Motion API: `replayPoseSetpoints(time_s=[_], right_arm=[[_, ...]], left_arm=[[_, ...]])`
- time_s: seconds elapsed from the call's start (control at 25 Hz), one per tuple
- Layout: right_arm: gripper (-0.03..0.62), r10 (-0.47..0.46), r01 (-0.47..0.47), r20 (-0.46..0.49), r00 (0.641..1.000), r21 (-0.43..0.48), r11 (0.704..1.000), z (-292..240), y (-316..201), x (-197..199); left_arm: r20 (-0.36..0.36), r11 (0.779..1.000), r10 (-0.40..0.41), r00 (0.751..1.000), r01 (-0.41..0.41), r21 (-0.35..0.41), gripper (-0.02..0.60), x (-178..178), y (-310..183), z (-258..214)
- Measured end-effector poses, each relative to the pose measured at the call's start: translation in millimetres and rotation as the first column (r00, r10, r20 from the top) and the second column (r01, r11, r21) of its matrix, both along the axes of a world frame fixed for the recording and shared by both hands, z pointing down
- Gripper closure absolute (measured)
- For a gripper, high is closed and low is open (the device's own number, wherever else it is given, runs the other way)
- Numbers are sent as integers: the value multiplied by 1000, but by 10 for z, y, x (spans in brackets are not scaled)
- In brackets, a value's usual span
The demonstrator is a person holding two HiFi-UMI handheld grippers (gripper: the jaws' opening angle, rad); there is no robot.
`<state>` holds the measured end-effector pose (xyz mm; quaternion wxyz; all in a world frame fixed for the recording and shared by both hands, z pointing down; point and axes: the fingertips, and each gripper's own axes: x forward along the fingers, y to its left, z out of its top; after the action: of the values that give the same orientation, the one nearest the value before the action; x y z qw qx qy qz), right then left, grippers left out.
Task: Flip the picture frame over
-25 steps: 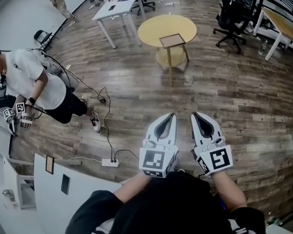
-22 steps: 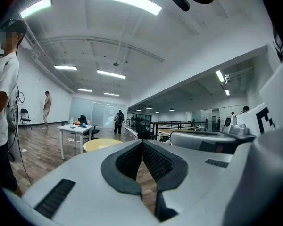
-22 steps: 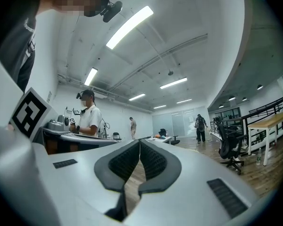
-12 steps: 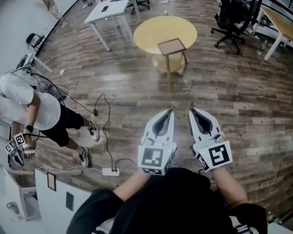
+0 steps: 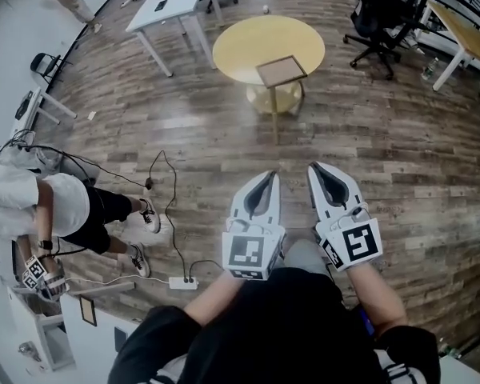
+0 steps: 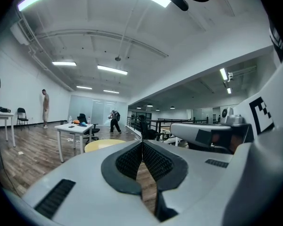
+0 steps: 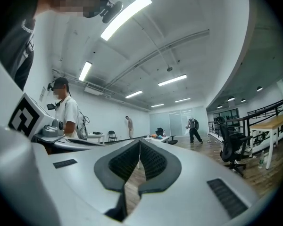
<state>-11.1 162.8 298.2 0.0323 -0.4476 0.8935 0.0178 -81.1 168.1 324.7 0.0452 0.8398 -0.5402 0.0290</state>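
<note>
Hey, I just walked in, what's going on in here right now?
A person holds out two grippers side by side over a wooden floor. The left gripper and right gripper are both shut and empty. They point toward a round yellow table, where the picture frame rests near the closer edge. The frame is some way off and untouched, so the flip has not started. A second person stands off to the left.
</note>
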Motion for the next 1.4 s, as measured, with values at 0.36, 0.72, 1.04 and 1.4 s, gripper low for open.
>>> replayPoseSetpoints(time_s=[0.36, 0.72, 1.04, 1.4], right_arm=[[576, 17, -16, 13, 1000, -35, 999, 115, -839, 266], [576, -36, 37, 26, 999, -19, 999, 54, -1882, 520], [576, -91, 92, 38, 995, -24, 995, 99, -2417, 668], [576, -88, 90, 33, 996, -58, 994, 231, -2922, 644]], left_arm=[[9, 999, 10, 1000, -10, -37, 558, 222, -782, 76], [23, 1000, -24, 999, 25, -18, 558, 524, -1817, -18], [40, 998, -63, 997, 64, -22, 558, 669, -2291, 25], [42, 998, -56, 998, 57, -38, 558, 630, -2776, 86]])
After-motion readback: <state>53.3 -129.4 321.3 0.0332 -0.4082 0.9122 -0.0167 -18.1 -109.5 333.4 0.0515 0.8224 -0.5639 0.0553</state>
